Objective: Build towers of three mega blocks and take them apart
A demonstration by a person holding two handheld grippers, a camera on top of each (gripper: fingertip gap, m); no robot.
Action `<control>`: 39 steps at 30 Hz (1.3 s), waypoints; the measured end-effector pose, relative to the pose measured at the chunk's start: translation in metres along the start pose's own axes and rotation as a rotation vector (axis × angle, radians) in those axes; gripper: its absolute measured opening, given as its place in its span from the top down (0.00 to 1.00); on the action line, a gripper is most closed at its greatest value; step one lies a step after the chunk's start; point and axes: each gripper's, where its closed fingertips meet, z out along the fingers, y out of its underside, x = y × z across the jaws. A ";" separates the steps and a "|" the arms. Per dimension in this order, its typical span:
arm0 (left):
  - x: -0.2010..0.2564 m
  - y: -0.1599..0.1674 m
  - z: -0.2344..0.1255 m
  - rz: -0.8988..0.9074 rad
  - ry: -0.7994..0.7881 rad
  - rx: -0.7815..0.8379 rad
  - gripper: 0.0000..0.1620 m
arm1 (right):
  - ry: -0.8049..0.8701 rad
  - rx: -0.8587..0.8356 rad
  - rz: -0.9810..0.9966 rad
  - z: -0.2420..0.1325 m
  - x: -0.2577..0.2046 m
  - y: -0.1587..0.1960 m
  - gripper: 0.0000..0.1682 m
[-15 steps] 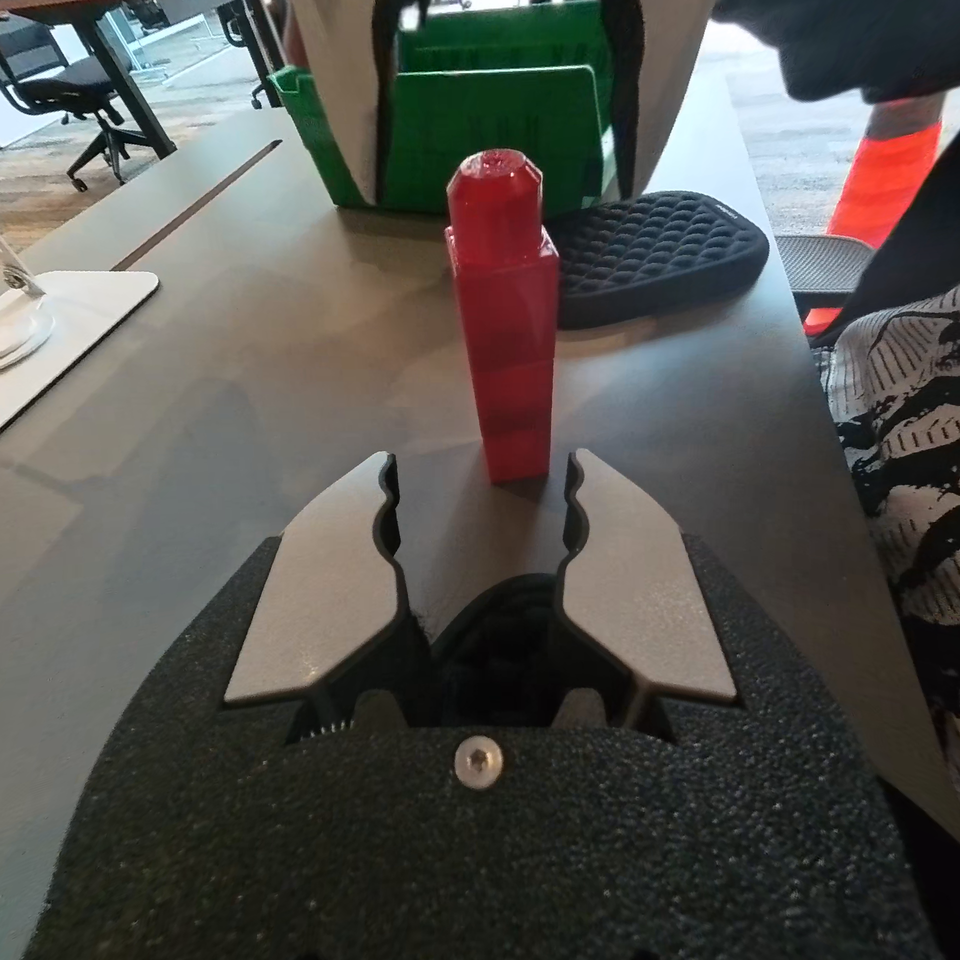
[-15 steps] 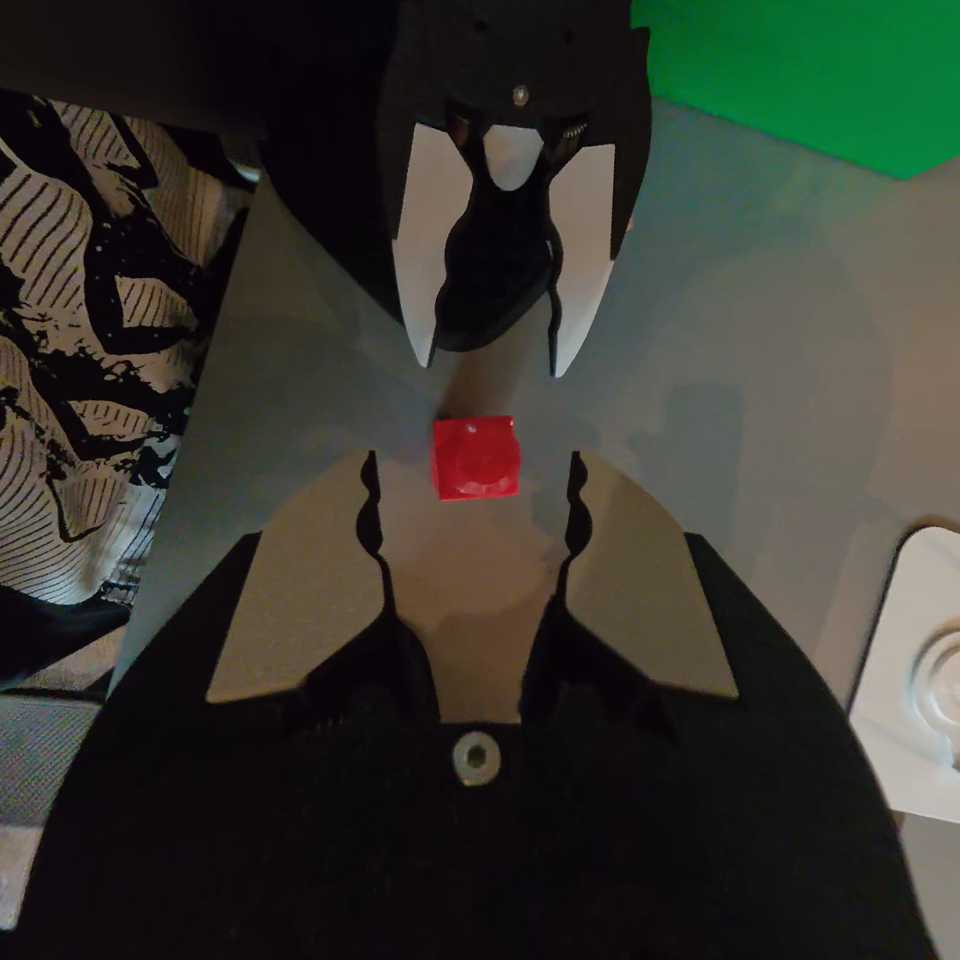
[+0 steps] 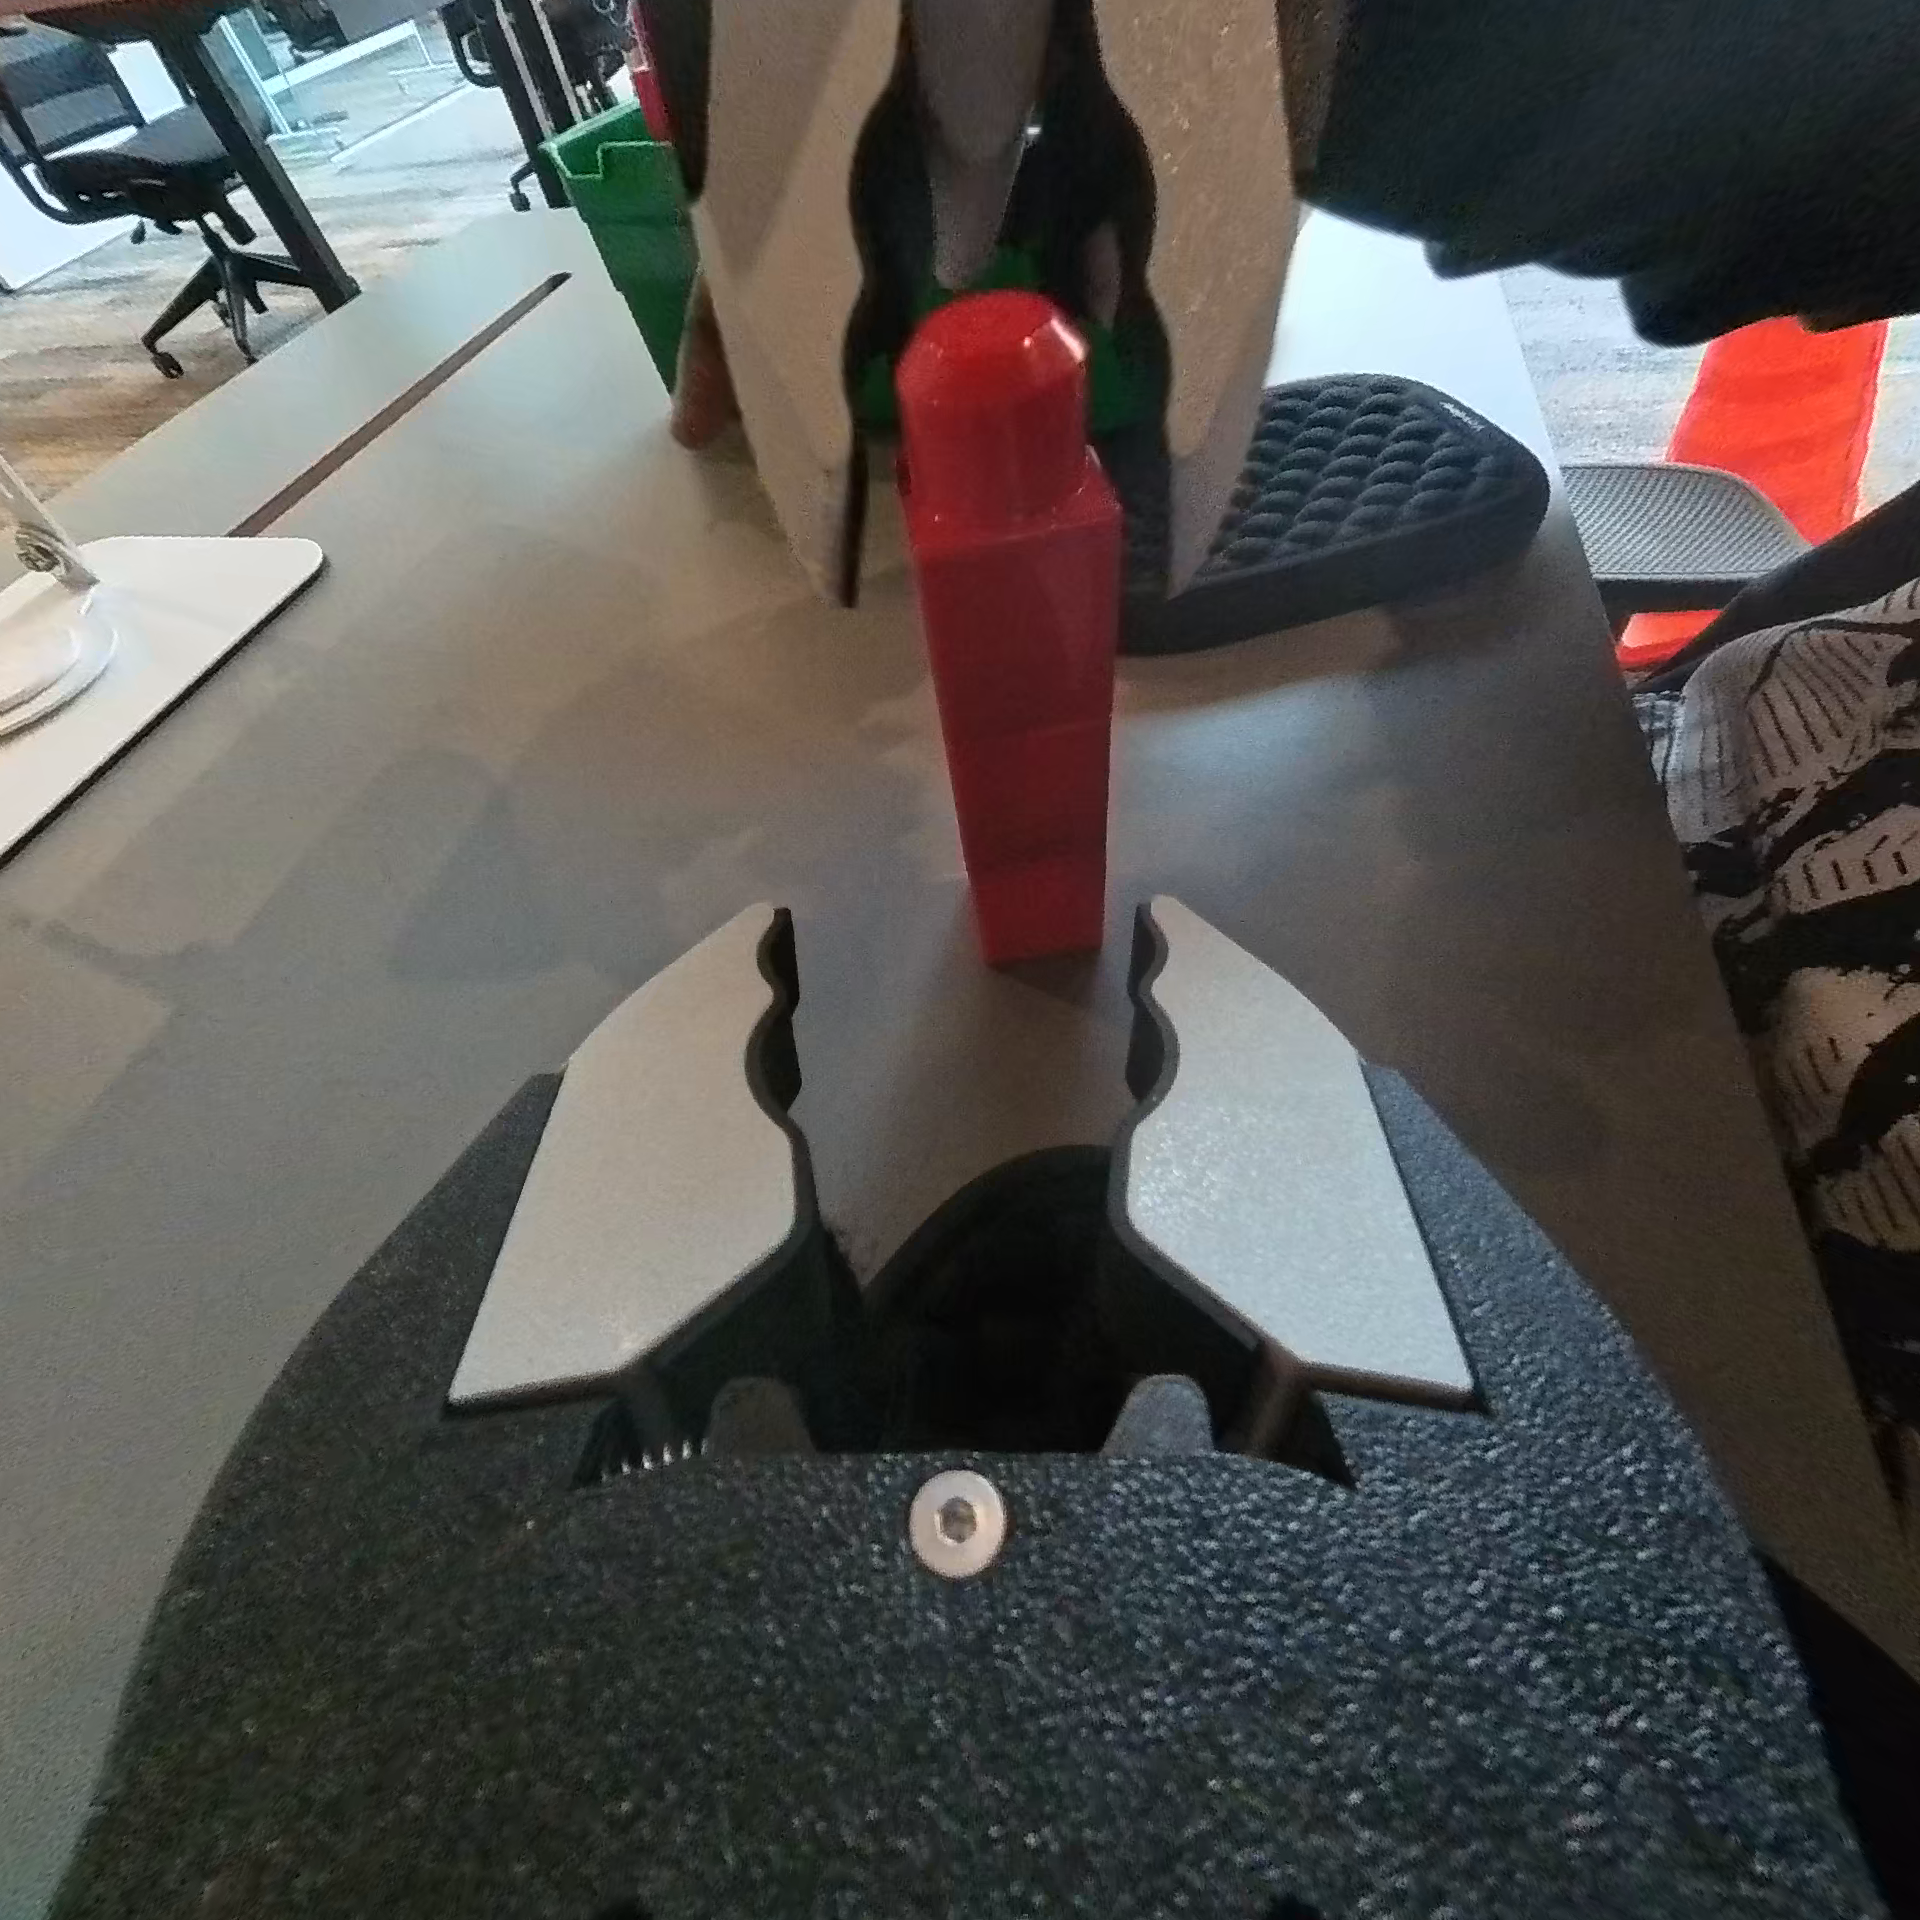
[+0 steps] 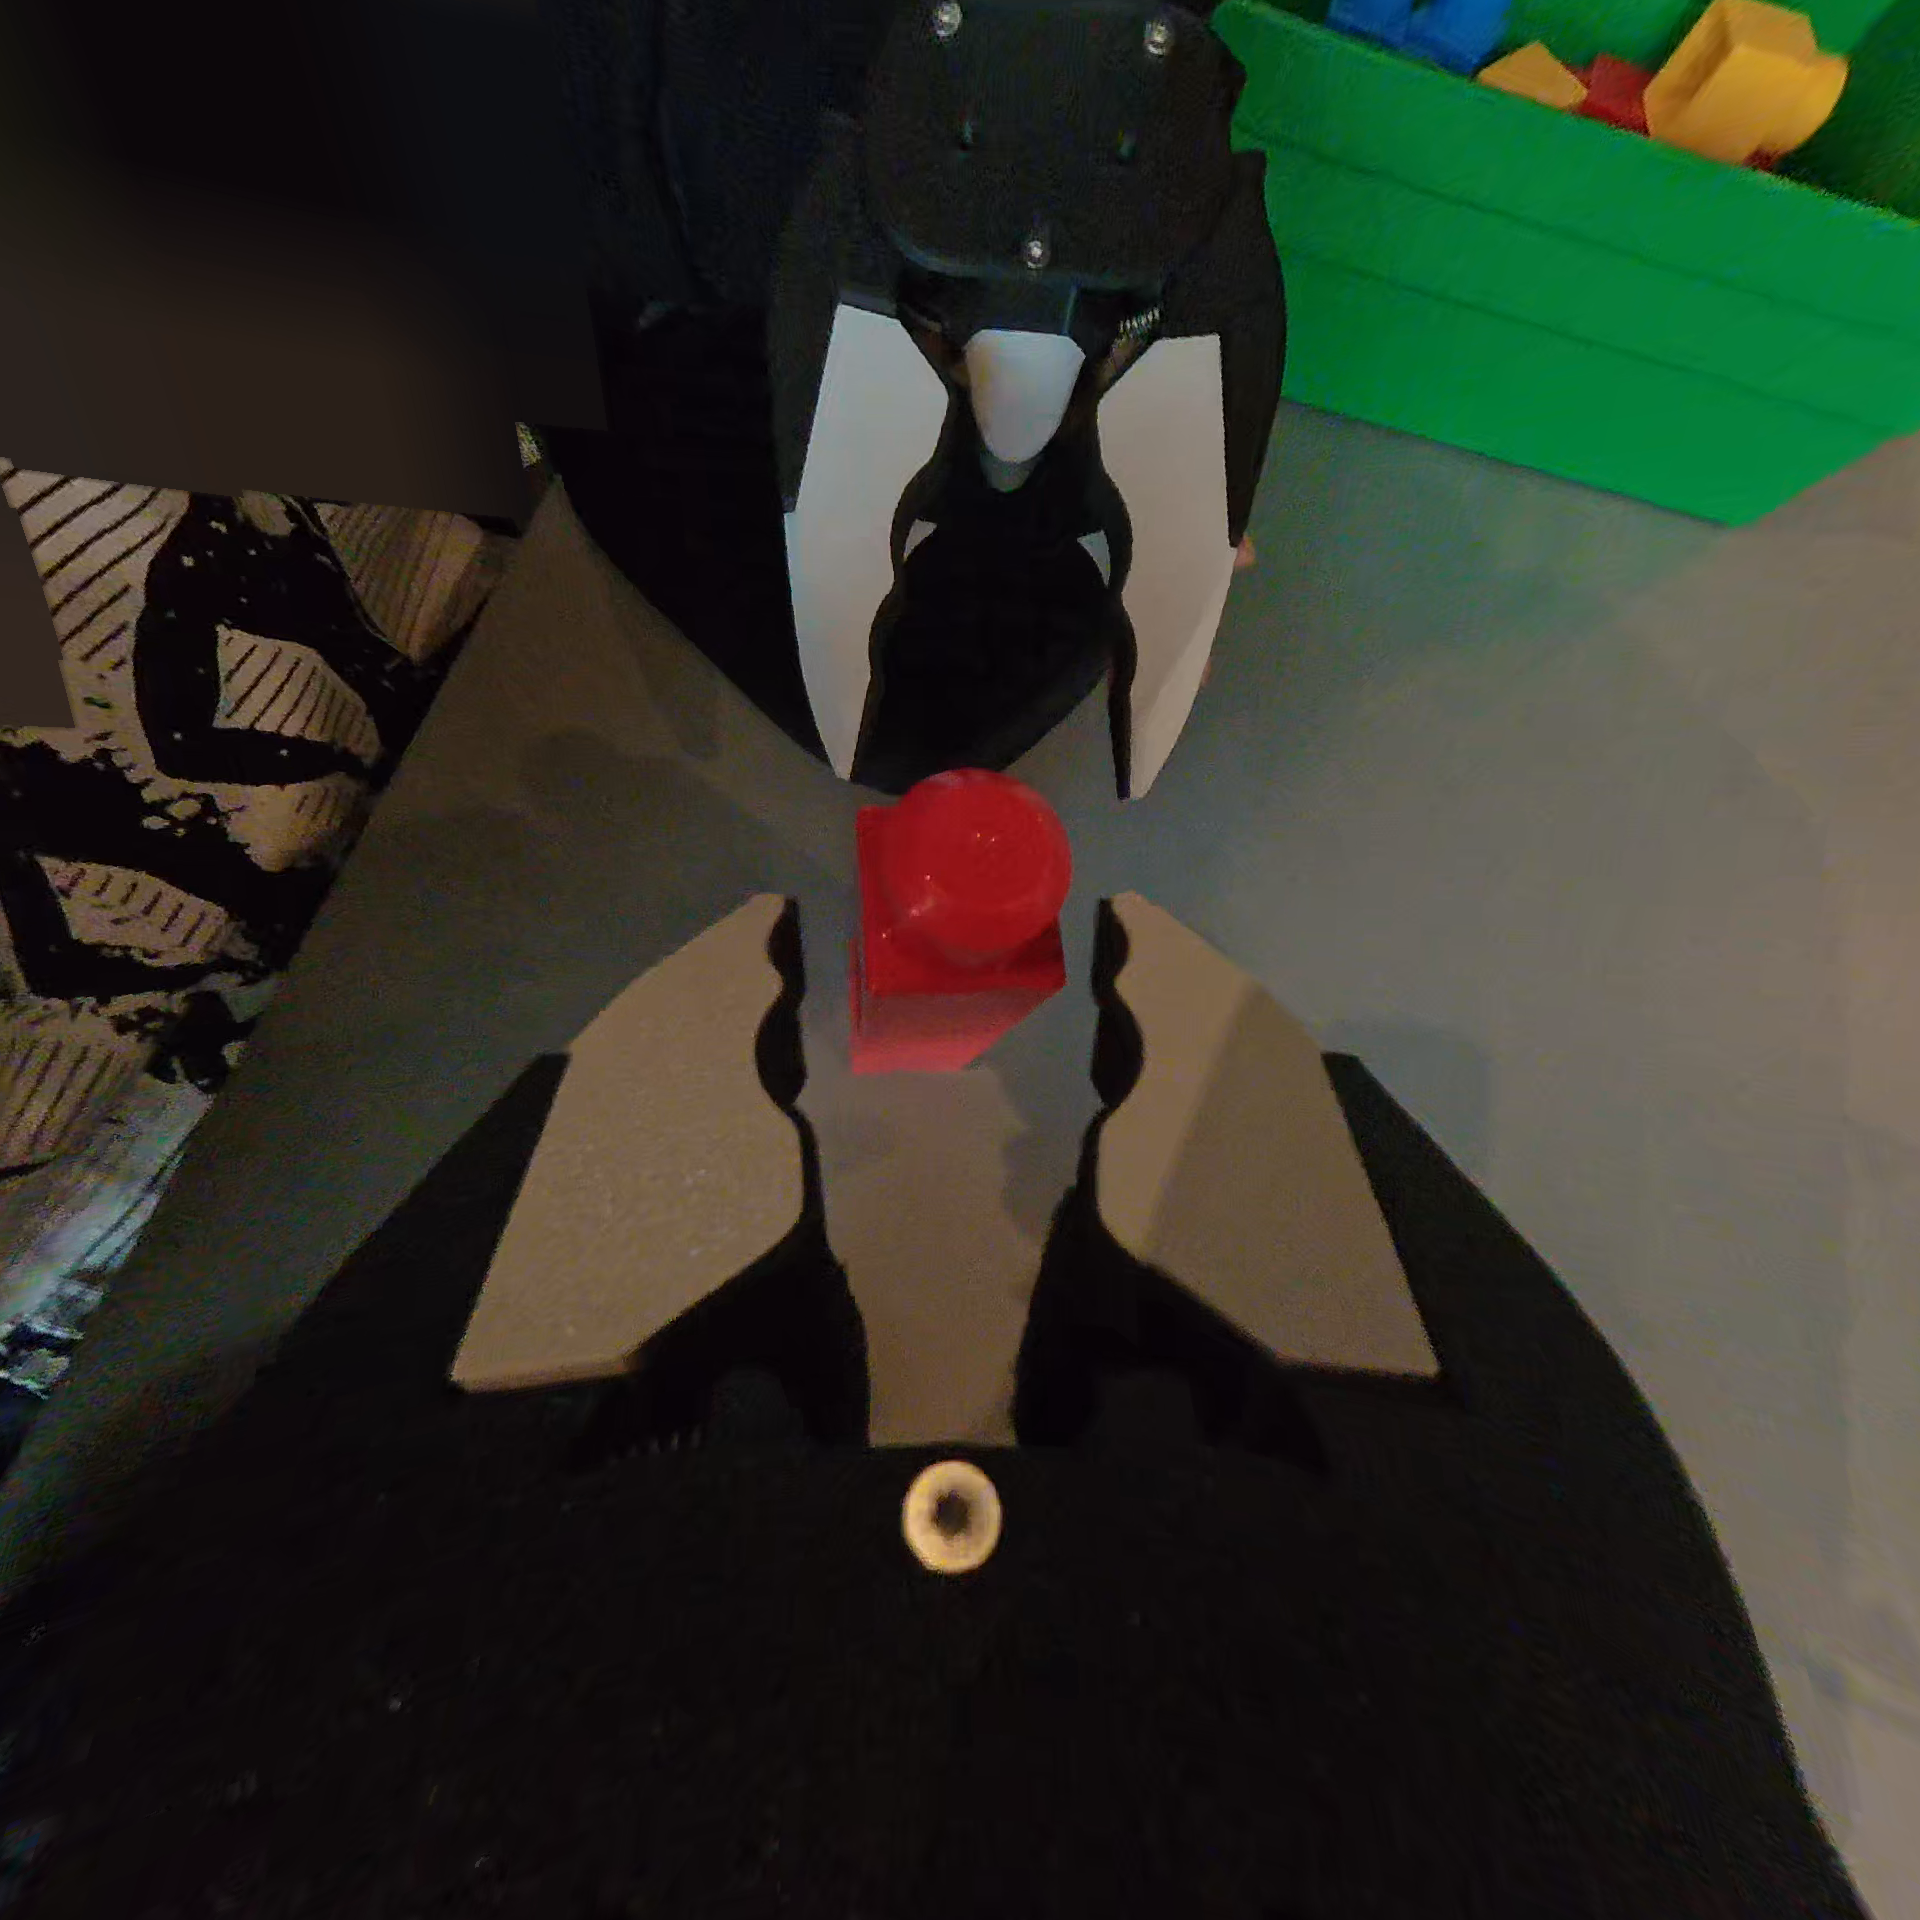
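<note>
The left tool (image 3: pixel 961 940) sits low on the table (image 3: pixel 520 831) with its fingers spread and nothing between them. Just ahead of its tips, a little toward its right finger, stands the red tower (image 3: pixel 1023 665): three mega blocks stacked upright, base on the table, the round stud bare on top. The right tool (image 4: pixel 945 914) hangs above the tower looking down, its fingers also spread wide and empty. The stud lies just beyond its tips and the top block's body shows in the gap between them, touching neither finger as far as the view shows. Well beyond the tower from the left tool are a dark wrist rest (image 3: pixel 1340 509) and a green bin (image 4: pixel 1558 312) with loose yellow, blue and red blocks inside.

By my reading, one tower is built and stands whole, so the building half of this round is done. The taking apart is not yet begun, and no block is gripped.

Compared with half a second ago, the right tool has dropped much closer. Its fingers, then high above the tower, now flank the stud and top block in the left wrist view. The left tool, the tower and the spread of both tools look unchanged.
</note>
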 end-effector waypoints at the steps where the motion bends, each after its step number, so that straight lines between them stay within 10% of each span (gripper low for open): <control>1: 0.000 0.000 0.000 0.000 0.001 0.000 0.62 | -0.004 0.002 -0.019 0.000 0.000 0.000 0.77; 22: -0.001 -0.003 -0.003 -0.006 0.000 0.026 0.61 | 0.295 0.093 0.049 -0.145 0.031 -0.032 0.79; 39: -0.006 -0.012 -0.013 -0.045 -0.010 0.124 0.62 | 0.825 -0.037 0.531 -0.336 0.038 0.133 0.79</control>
